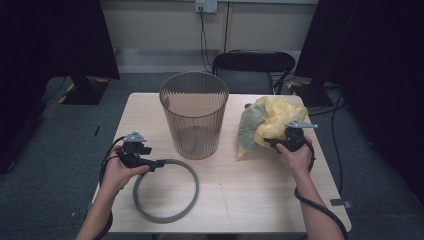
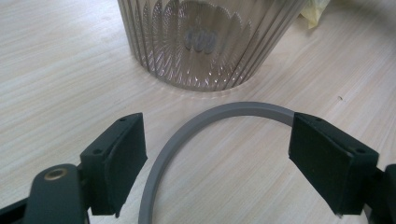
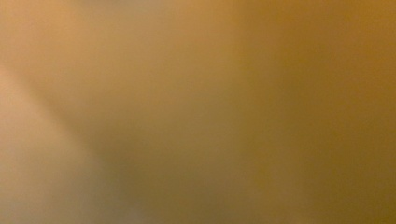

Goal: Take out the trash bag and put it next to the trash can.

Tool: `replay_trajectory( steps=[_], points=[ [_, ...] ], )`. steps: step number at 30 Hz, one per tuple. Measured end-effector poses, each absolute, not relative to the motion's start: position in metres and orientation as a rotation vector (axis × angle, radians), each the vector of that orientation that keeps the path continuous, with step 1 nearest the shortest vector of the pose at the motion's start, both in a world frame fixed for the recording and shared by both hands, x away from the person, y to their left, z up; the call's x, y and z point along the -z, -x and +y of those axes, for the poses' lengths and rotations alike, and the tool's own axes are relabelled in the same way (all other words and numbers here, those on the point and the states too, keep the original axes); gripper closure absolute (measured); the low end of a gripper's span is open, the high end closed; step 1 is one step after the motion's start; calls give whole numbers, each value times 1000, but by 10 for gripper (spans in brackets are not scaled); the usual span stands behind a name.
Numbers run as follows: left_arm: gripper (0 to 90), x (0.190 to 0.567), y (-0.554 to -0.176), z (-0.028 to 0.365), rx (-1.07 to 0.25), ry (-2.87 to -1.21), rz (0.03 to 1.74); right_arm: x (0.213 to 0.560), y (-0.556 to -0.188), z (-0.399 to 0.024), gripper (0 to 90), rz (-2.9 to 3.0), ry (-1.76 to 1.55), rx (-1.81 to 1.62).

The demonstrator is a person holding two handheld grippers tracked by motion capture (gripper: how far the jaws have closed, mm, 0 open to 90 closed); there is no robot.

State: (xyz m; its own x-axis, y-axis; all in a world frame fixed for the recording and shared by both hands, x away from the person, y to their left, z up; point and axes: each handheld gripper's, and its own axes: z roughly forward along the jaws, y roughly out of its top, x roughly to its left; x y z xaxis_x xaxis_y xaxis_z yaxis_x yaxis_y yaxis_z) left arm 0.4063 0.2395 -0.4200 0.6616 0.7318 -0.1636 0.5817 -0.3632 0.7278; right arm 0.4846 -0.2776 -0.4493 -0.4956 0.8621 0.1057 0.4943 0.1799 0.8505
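Observation:
A grey ring (image 1: 195, 188) lies flat on the wooden table (image 1: 250, 200), in front of a ribbed, see-through bin (image 1: 194, 117) that stands upright. My left gripper (image 1: 158, 163) is at the ring's near-left rim. In the left gripper view it (image 2: 217, 154) is open, its jaws standing wide to either side of the ring's band (image 2: 187, 135) without touching it, and the bin (image 2: 201, 42) is just beyond. A crumpled yellow plastic bag (image 1: 267, 120) lies to the right of the bin. My right gripper (image 1: 270, 143) is pushed into the bag's near side, so its jaws are hidden. Blurred yellow bag film (image 3: 196, 112) covers the right gripper view.
A black chair (image 1: 252, 67) stands behind the table's far edge, with dark stands at both back corners. Cables trail from both grippers along the forearms. Bare tabletop lies between the ring and the bag.

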Motion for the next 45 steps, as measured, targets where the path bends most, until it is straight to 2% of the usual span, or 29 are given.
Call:
replay_trajectory(
  steps=[6, 10, 17, 31, 45],
  points=[
    [186, 425, -407, 237, -225, -2078, 1009, 460, -493, -267, 338, 2072, -1299, -1246],
    [186, 431, -408, 237, -208, -2090, 1003, 465, -512, -254, 305, 2074, -1306, -1260],
    [186, 436, -411, 238, -207, -2090, 1018, 470, -532, -228, 189, 2108, -1307, -1246],
    [185, 449, -406, 230, -196, -2105, 1009, 472, -482, -275, 155, 2129, -1292, -1209],
    [190, 462, -393, 250, -226, -2098, 1058, 483, -440, -293, 155, 2243, -1242, -1090]
  ],
)
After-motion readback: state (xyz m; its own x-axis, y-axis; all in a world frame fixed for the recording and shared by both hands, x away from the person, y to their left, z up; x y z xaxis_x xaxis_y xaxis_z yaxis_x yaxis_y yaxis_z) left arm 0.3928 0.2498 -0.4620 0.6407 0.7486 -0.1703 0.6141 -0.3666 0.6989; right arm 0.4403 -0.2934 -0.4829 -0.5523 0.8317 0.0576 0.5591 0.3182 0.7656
